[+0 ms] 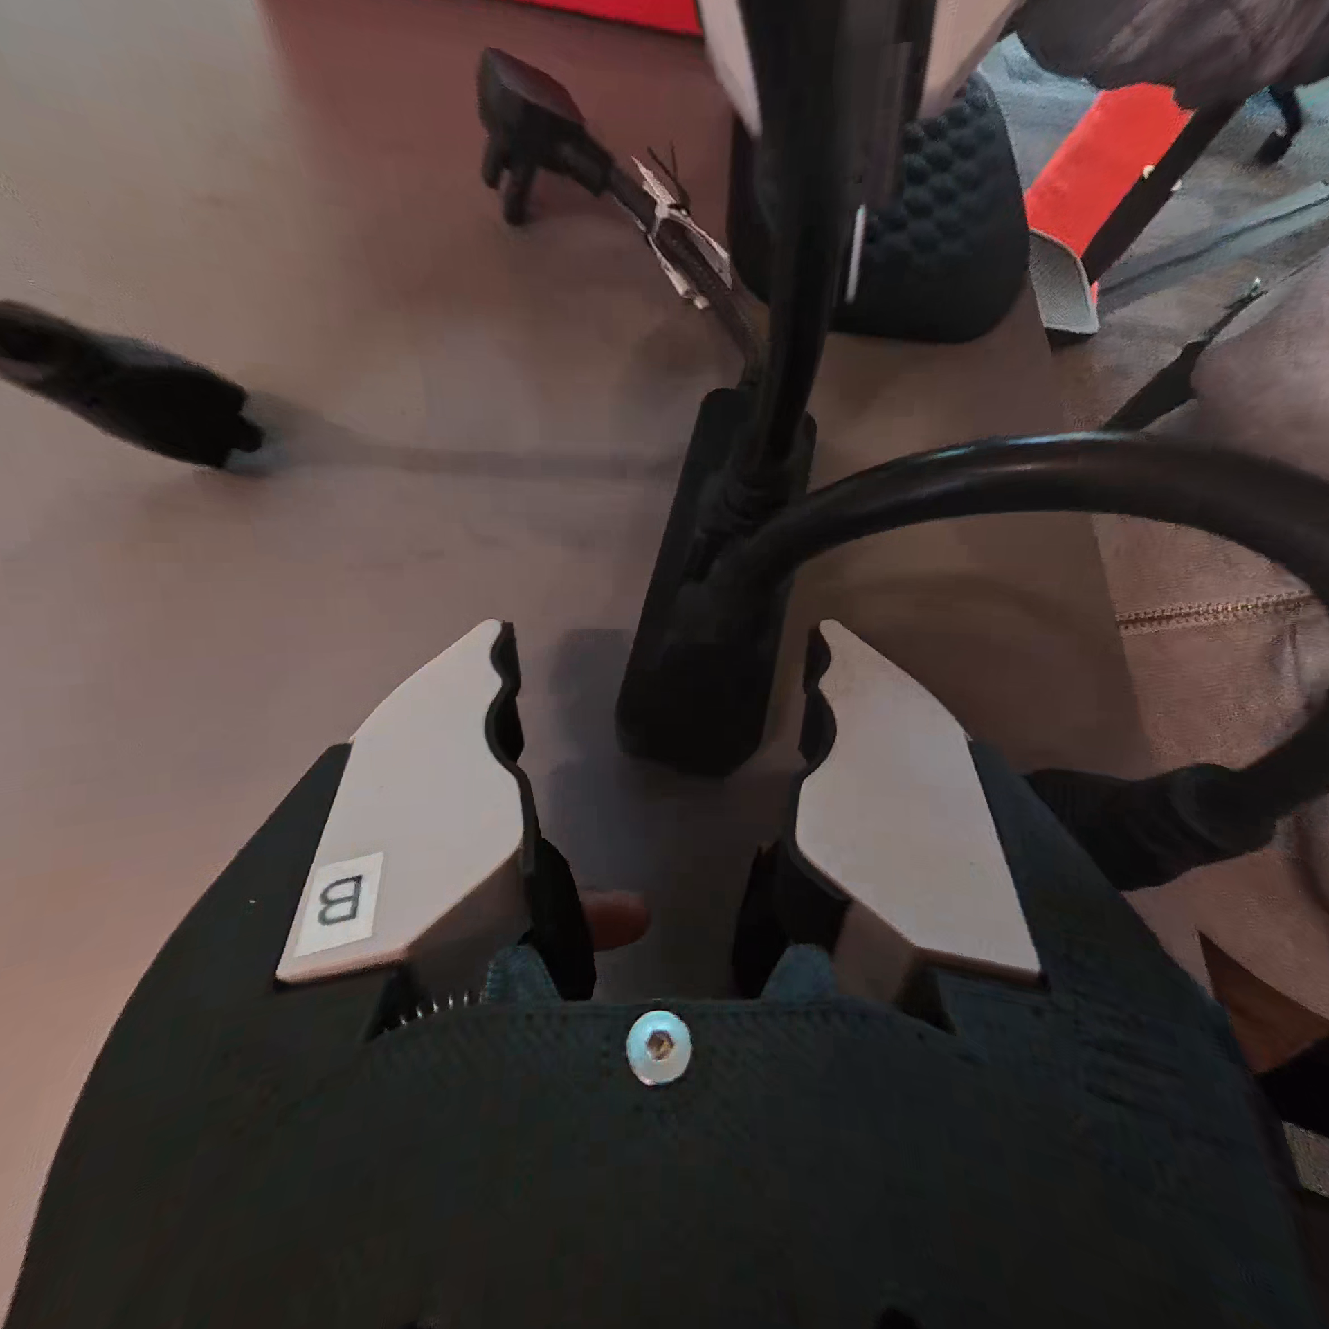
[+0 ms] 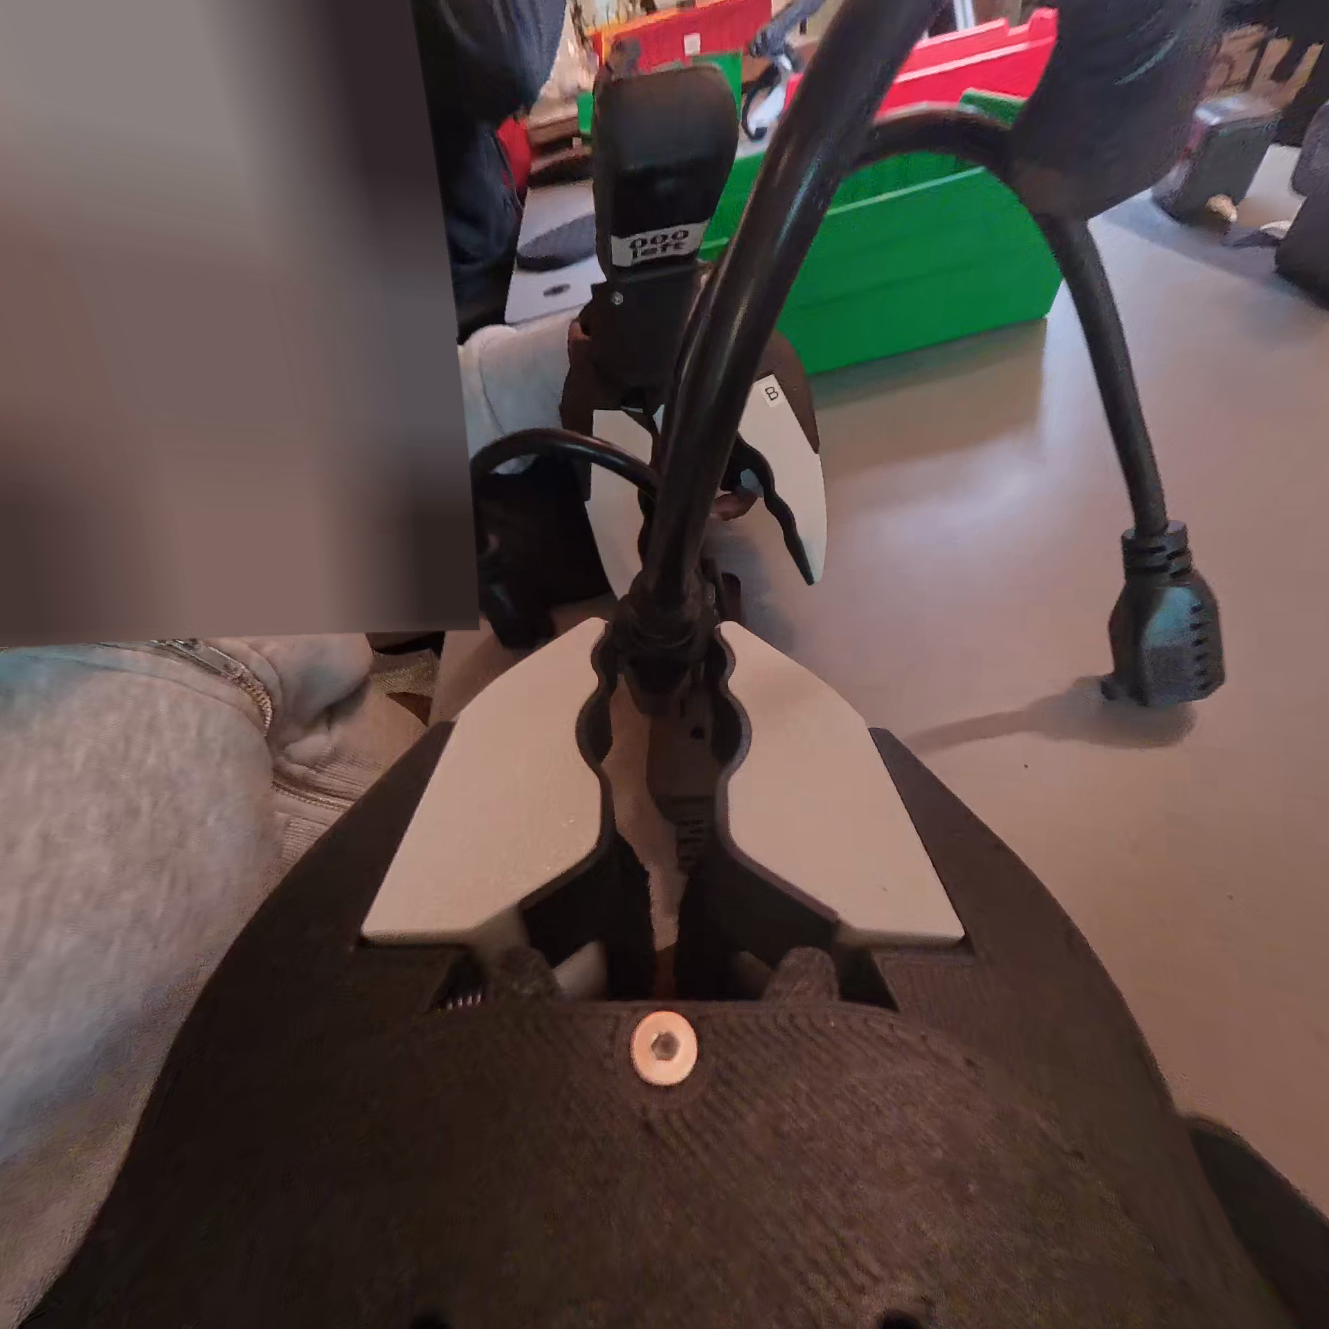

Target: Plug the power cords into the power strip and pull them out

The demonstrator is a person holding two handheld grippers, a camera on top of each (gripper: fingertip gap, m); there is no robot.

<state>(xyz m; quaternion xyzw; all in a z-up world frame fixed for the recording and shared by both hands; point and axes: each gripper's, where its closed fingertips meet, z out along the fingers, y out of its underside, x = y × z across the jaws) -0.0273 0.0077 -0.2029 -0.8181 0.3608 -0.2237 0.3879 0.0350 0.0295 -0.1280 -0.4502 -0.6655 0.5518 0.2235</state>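
A black power strip (image 1: 701,633) lies lengthwise on the brown table, just ahead of my left gripper (image 1: 661,647), which is open and empty with its jaws on either side of the strip's near end. My right gripper (image 2: 661,633) is shut on a black power cord plug (image 2: 672,748), whose cord (image 2: 726,302) arches up and away. In the left wrist view that plug (image 1: 733,503) meets the strip's top; I cannot tell if it is seated. The right gripper (image 1: 827,86) shows above it. The left gripper (image 2: 705,568) shows beyond the plug in the right wrist view.
A loose black plug with a white tag (image 1: 536,122) lies at the back and another plug (image 1: 151,395) at the left. A cord end (image 2: 1165,640) rests on the table at the right. A thick black cord (image 1: 1043,467) loops right. A green box (image 2: 913,259) stands behind. A person's grey sleeve (image 2: 144,827) is at the left. The grippers' ends are close to 11 cm from one another.
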